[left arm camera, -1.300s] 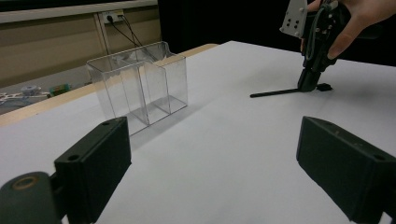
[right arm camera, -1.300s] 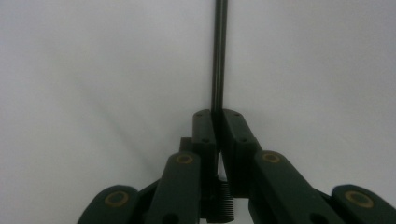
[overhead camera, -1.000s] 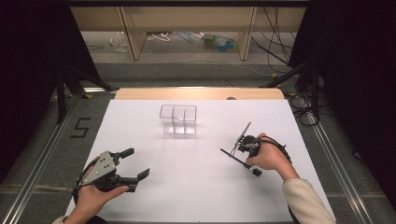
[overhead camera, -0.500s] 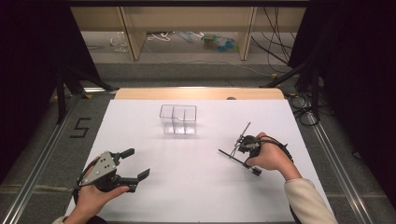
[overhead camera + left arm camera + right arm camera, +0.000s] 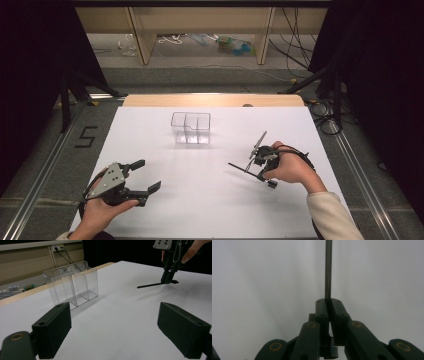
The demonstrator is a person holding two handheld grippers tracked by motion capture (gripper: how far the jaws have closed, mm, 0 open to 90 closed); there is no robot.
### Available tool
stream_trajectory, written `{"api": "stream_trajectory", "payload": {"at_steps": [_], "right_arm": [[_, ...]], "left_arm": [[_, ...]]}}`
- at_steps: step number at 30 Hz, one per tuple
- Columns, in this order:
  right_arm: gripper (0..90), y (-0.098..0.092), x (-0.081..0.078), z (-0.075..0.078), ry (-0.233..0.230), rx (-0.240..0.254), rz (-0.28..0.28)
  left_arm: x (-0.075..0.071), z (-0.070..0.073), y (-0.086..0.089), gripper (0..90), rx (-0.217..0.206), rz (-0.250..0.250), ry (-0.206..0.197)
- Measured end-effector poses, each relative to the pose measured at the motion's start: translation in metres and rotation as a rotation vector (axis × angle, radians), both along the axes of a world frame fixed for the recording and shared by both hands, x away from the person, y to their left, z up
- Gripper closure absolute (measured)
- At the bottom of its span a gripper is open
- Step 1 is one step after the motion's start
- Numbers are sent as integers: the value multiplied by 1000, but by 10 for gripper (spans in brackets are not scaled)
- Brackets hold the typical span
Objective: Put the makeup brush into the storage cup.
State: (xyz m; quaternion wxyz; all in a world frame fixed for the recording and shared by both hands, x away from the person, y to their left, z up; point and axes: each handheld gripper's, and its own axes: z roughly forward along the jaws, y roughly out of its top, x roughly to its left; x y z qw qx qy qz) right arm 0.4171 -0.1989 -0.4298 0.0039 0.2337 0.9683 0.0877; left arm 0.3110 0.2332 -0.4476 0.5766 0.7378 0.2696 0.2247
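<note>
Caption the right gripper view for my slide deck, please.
Right gripper shut on a thin dark rod, above the white tabletop.

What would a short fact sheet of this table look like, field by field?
Surface: white table
Container: clear plastic box with inner dividers, upright, nothing seen inside, toward the far side
Left gripper: fingers wide apart, nothing between them, low over the near left of the table
Right gripper: fingers closed on a thin dark rod
Rod: points toward the table's middle; whether it touches the table is unclear
Box and rod: apart
</note>
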Motion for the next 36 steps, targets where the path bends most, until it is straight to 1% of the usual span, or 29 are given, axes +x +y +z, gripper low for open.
{"api": "stream_trajectory", "payload": {"at_steps": [1,3,4,7,8,9,10,11,12,13,14,16,18,19,20,22,25,27,29,30,31,32,33,35,36], "right_arm": [[856,1,-1,1,5,-1,3],[856,2,-2,2,0,4,21],[856,2,-2,3,-3,-2,43],[856,5,-3,4,-4,2,54],[856,5,-3,4,-11,0,69],[856,6,-4,5,-5,9,58],[856,7,-5,5,-11,8,61],[856,7,-5,6,-2,12,58],[856,7,-5,6,-12,12,77],[856,7,-5,8,-13,11,82],[856,10,-7,9,-12,15,66],[856,11,-8,10,-9,13,68],[856,12,-8,11,-13,23,84],[856,13,-10,12,-8,16,80],[856,14,-10,13,-10,23,90],[856,16,-11,15,-5,24,101],[856,19,-13,17,-12,31,117],[856,21,-14,18,-13,24,120],[856,23,-14,19,-14,30,130],[856,24,-14,20,-20,30,131],[856,25,-14,21,-20,33,140],[856,26,-15,21,-24,30,139],[856,27,-16,22,-18,30,136],[856,29,-15,22,-26,30,148],[856,30,-16,23,-22,38,142]], "left_arm": [[0,0,0,119,-1,0,0],[0,0,0,121,-2,-2,-1],[0,0,0,122,-1,-3,-1],[0,0,-1,124,0,-6,2],[0,0,-1,126,1,-8,2],[0,0,-1,126,0,-8,4],[0,0,-1,126,4,-12,0],[0,0,-1,127,4,-12,0],[0,0,-1,128,6,-14,-2],[0,0,-1,128,3,-14,1],[0,-1,-2,130,0,-12,6],[0,0,-2,131,3,-15,4],[0,-1,-3,133,-2,-23,5],[0,-1,-3,133,5,-25,1],[-1,-1,-3,133,15,-22,2],[-1,-1,-4,134,8,-23,2],[-1,0,-5,136,13,-28,-1],[0,0,-6,136,15,-30,-2],[1,0,-9,137,10,-36,2],[1,0,-10,138,15,-39,-1],[2,0,-12,138,10,-44,-1],[3,0,-13,139,20,-47,0],[4,0,-15,139,23,-50,-1],[7,-1,-19,139,30,-62,-1],[8,-1,-21,140,30,-66,0]]}}
